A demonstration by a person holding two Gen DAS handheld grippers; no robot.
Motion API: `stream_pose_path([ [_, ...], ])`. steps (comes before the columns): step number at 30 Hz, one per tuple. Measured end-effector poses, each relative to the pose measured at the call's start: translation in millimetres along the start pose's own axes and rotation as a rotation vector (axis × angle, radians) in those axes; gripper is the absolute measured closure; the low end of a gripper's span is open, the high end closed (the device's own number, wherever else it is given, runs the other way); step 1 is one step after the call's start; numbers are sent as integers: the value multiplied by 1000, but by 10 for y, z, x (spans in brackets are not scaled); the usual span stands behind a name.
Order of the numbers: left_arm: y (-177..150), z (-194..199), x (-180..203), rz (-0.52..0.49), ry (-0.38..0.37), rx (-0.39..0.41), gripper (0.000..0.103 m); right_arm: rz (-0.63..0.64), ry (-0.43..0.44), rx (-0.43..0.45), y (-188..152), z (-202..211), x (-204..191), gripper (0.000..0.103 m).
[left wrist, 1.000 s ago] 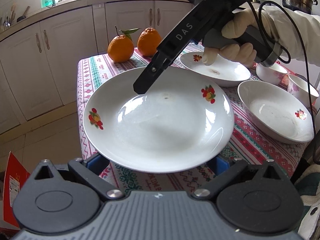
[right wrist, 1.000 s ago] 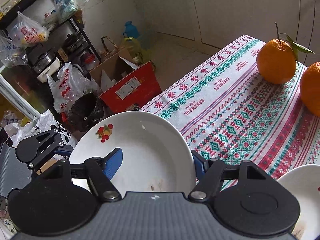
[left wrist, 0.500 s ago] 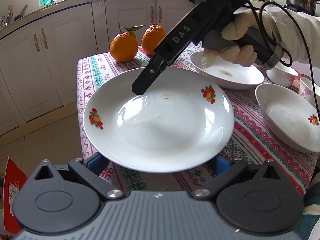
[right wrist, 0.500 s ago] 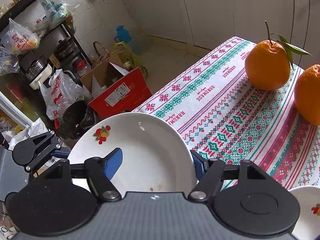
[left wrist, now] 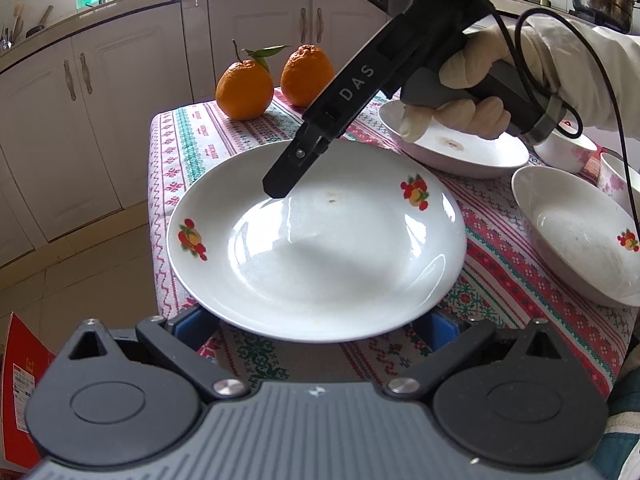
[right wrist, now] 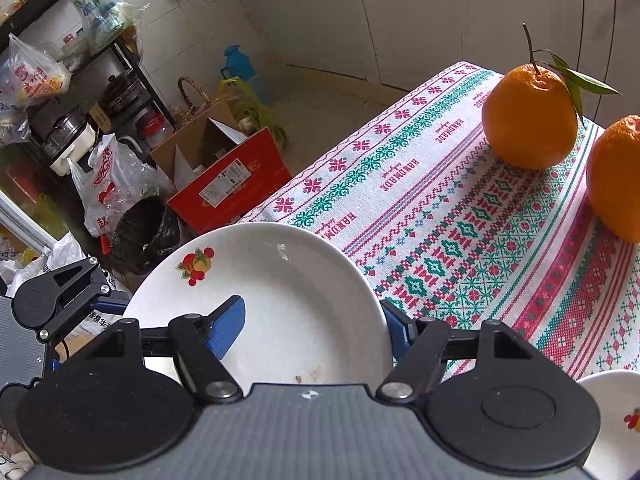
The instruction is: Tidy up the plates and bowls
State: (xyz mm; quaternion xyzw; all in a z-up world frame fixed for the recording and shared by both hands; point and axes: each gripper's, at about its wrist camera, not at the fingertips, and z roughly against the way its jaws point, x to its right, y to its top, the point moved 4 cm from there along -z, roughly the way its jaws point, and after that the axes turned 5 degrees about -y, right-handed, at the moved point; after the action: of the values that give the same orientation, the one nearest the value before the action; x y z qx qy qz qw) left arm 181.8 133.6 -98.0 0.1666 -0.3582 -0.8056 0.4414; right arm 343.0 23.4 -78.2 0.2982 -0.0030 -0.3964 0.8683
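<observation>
Left wrist view: a large white plate point(left wrist: 320, 240) with fruit decals fills the centre of the frame, overhanging the near corner of the table point(left wrist: 176, 152) with its patterned cloth. The left gripper point(left wrist: 320, 324) sits low in the frame with blue pads showing at either side beneath the plate's near rim; the pads stand wide apart, and whether they bear on the plate cannot be told. The right gripper point(left wrist: 276, 188) reaches down from the upper right, its tip over the plate's far inner slope. At right of frame a second plate point(left wrist: 480, 156) lies partly behind the gloved hand, and a bowl point(left wrist: 576, 236) lies separately at the right edge, with two cups behind it. Two oranges point(left wrist: 276, 80) sit at the far end of the table. Right wrist view: the same plate point(right wrist: 280, 300) occupies the lower centre. The right gripper point(right wrist: 312, 326) straddles its near rim, the left pad inside the well and the right pad outside the edge, with a wide gap between them and no clamping evident. The left gripper point(right wrist: 60, 300) shows at the lower left beside the plate. Judgement: organising appears barely begun; no dish is stacked, the large plate is being handled, and the second plate, the bowl and the cups remain to be gathered.
</observation>
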Motion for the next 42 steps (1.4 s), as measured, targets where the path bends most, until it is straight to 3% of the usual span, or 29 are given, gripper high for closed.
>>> stream_pose_path([
  [12, 17, -19, 24, -4, -9, 8, 1, 11, -18, -6, -7, -9, -2, 24],
  [17, 1, 10, 38, -9, 0, 16, 1, 17, 1, 1, -12, -10, -68, 1],
  [22, -26, 104, 46, 0, 18, 26, 1, 29, -32, 17, -38, 92, -97, 1],
  [33, -168, 538, 322, 36, 99, 82, 1, 37, -144, 121, -310, 824, -263, 0],
  [42, -99, 769, 722, 29, 120, 166, 1, 8, -255, 225, -1009, 1491, -511, 0],
])
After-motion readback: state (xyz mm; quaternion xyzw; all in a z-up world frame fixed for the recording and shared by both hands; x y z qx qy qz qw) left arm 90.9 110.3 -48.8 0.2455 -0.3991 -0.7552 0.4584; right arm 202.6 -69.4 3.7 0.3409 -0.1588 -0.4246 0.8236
